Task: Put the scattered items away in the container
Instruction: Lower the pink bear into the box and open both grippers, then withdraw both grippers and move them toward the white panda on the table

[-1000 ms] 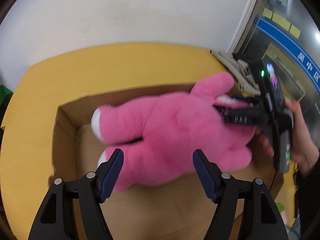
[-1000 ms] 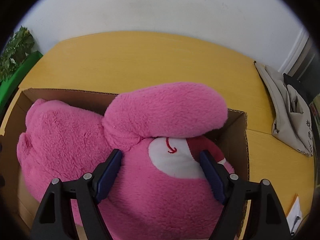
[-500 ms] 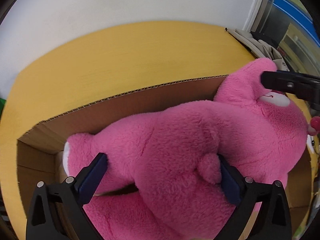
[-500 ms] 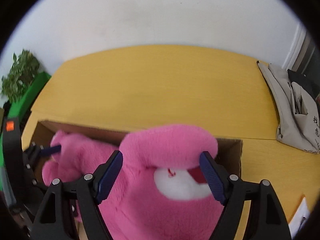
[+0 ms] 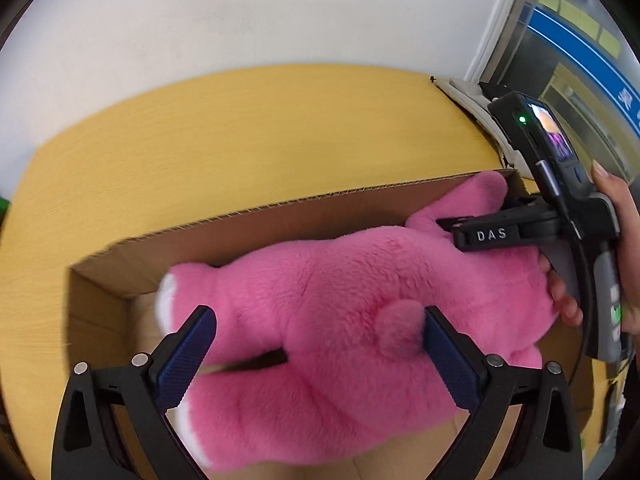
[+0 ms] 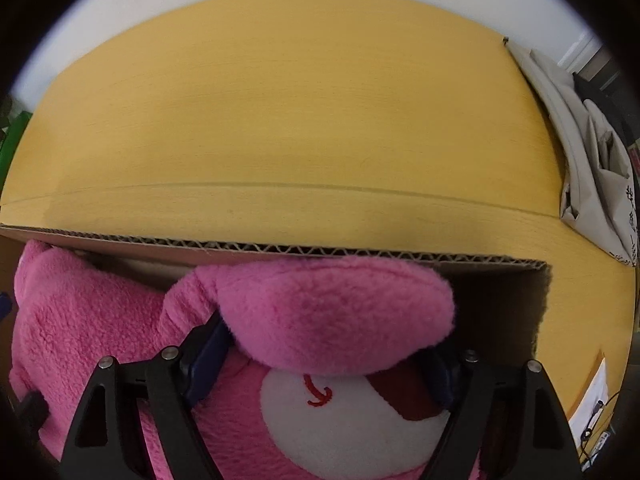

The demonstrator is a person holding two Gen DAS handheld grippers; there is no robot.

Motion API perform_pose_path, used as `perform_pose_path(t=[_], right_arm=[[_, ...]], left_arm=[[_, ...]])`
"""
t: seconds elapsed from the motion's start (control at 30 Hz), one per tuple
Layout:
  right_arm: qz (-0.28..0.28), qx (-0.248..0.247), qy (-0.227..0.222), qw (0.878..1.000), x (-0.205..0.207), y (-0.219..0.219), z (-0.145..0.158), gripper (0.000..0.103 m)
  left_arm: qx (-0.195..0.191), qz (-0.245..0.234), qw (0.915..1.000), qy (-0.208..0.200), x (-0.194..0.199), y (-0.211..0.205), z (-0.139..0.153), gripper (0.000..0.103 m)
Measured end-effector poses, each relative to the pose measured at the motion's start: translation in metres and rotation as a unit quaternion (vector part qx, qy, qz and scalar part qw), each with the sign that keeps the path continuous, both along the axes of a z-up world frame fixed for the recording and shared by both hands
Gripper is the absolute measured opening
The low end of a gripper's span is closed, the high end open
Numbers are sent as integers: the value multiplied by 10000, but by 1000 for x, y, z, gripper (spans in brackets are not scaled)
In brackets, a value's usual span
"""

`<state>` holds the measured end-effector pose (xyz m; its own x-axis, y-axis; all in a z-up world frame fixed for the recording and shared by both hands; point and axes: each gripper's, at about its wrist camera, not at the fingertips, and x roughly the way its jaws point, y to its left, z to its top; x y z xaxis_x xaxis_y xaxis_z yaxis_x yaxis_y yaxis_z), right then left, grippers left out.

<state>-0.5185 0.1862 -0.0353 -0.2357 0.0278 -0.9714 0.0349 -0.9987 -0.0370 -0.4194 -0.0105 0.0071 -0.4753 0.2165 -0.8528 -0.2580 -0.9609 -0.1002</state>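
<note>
A big pink plush toy [image 5: 340,300] lies in the open cardboard box [image 5: 280,210], hind legs to the left and head to the right. My left gripper [image 5: 318,320] stands wide open astride its rump. The right pad touches the round tail and the left pad sits beside a leg. In the right wrist view my right gripper [image 6: 324,344] is shut on the plush's head [image 6: 360,432], with both pads sunk in the fur under the floppy ear [image 6: 332,312]. One of its fingers [image 5: 492,235] shows in the left wrist view. The box's far wall [image 6: 280,249] is close ahead.
The box stands on a yellow wooden table [image 6: 280,120] against a white wall. A beige cloth bag [image 6: 592,152] lies at the table's right end, with papers [image 6: 592,396] near the front right corner. A person's hand [image 5: 612,200] holds the right gripper's handle. A glass door [image 5: 580,40] is at right.
My left gripper's jaws widened and closed in around the plush's rump. The right gripper carried the head down and forward, so the box's far wall now sits close.
</note>
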Motion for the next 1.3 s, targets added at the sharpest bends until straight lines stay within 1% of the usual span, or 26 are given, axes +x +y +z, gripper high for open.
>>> perform_pose_path(t=[0.03,0.1,0.2,0.23,0.3,0.4,0.47,0.53,0.57,0.63,0.77,0.83,0.93,1.0,1.1,1.17,1.3], right_arm=[[-13,-4,131,9999,4,-1,5,81],[-91,-182,516,9985,16,1,25,81],[-82,-694,1048,9920,49,6,66,82],[-28,-776,1322,9882,71,8,85,82],[59,-810,1737,9814,113,11,112,82],[158,-862,2245,9705,179,10,146,82],[215,-719,2638,9616,231,7,164,83],[177,-627,2941,9536,279,0,175,84],[189,-641,2992,9519,288,4,175,84],[215,-686,3080,9487,324,0,174,84],[108,-420,3236,9452,383,-11,165,84],[192,-373,3256,9446,406,-15,161,84],[240,-221,3371,9409,437,-17,159,84],[224,-125,3395,9403,456,-17,156,84],[351,-158,3389,9400,482,-17,153,84],[390,-120,3413,9391,494,-16,150,84],[375,-60,3446,9380,509,-11,145,84]], left_arm=[[-65,-31,9999,85,8,0,8,102],[-123,-86,9995,266,27,-3,28,102],[-73,-115,9984,543,62,-10,62,102],[-71,-98,9977,661,77,-16,73,102],[-61,-28,9961,883,109,-30,94,102],[122,42,9925,1216,172,-45,125,103],[239,117,9894,1428,211,-49,135,103],[232,232,9869,1577,245,-50,140,103],[195,312,9856,1649,263,-49,142,103],[125,405,9823,1823,300,-48,147,103],[69,443,9789,1993,354,-38,147,103],[74,469,9785,2006,376,-30,142,103],[31,617,9766,2059,397,-21,132,103],[75,693,9768,2022,408,-20,126,103],[122,792,9763,2013,425,-13,118,103],[131,844,9752,2040,432,-10,114,103],[190,783,9747,2084,443,-3,106,103]])
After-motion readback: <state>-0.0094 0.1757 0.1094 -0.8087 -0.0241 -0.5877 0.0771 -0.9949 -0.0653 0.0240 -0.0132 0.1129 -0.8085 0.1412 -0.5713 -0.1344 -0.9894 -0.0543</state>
